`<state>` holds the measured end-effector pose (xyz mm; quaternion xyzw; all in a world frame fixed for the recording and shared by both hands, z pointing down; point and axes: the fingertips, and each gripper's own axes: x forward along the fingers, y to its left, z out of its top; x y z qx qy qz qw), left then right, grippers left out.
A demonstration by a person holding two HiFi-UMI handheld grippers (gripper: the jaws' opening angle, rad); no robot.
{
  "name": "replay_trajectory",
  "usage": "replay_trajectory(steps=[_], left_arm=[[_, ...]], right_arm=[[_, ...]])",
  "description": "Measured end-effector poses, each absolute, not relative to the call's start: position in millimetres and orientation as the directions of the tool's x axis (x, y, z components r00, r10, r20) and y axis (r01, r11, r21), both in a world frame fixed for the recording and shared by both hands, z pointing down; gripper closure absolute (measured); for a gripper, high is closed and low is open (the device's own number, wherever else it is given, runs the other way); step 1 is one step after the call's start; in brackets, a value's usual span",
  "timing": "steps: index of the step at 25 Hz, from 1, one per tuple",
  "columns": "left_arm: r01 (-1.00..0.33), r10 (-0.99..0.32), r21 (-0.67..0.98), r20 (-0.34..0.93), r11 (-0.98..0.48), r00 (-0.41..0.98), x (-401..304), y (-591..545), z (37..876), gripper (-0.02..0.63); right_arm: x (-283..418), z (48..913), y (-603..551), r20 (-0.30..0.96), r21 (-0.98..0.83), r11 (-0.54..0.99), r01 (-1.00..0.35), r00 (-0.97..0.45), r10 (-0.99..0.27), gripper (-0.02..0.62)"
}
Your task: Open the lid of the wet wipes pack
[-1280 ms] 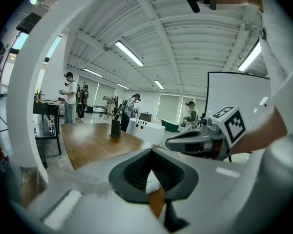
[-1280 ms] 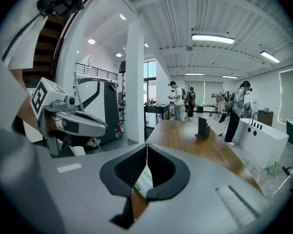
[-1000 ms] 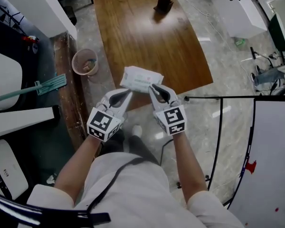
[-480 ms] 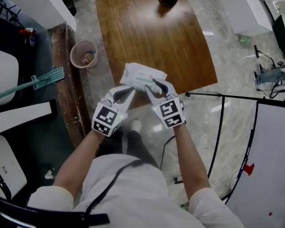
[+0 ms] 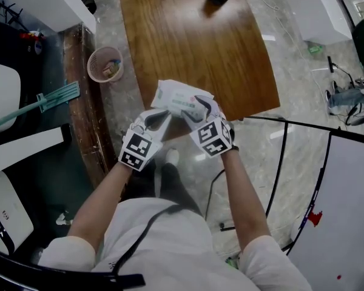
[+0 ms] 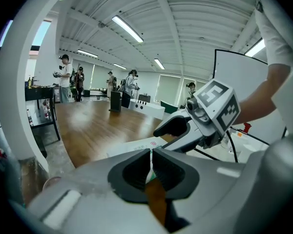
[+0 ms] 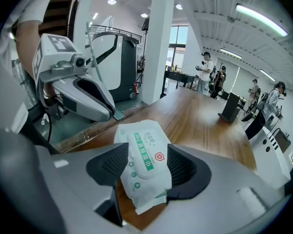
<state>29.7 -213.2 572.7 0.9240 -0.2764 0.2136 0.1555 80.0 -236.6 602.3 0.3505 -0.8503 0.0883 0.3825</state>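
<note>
Head view shows the white, green-labelled soft plastic wet wipes pack (image 5: 181, 97) held in the air just above the near edge of the long brown wooden table (image 5: 188, 35). The left gripper (image 6: 151, 154) is clamped on a thin edge of the pack. The right gripper (image 7: 147, 152) is spreading its jaws, with the pack's flat-lidded face between them.
</note>
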Motion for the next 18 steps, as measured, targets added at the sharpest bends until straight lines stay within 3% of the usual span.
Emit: replay_trajectory(steps=[18], left_arm=[[-0.560,-0.397,0.158,0.552,-0.814,0.733,47.1,-218.9,613.7,0.600]], right_arm=[[76.3,625.1,-245.5,0.787,0.120,0.822,-0.557,-0.451,-0.421,0.296]])
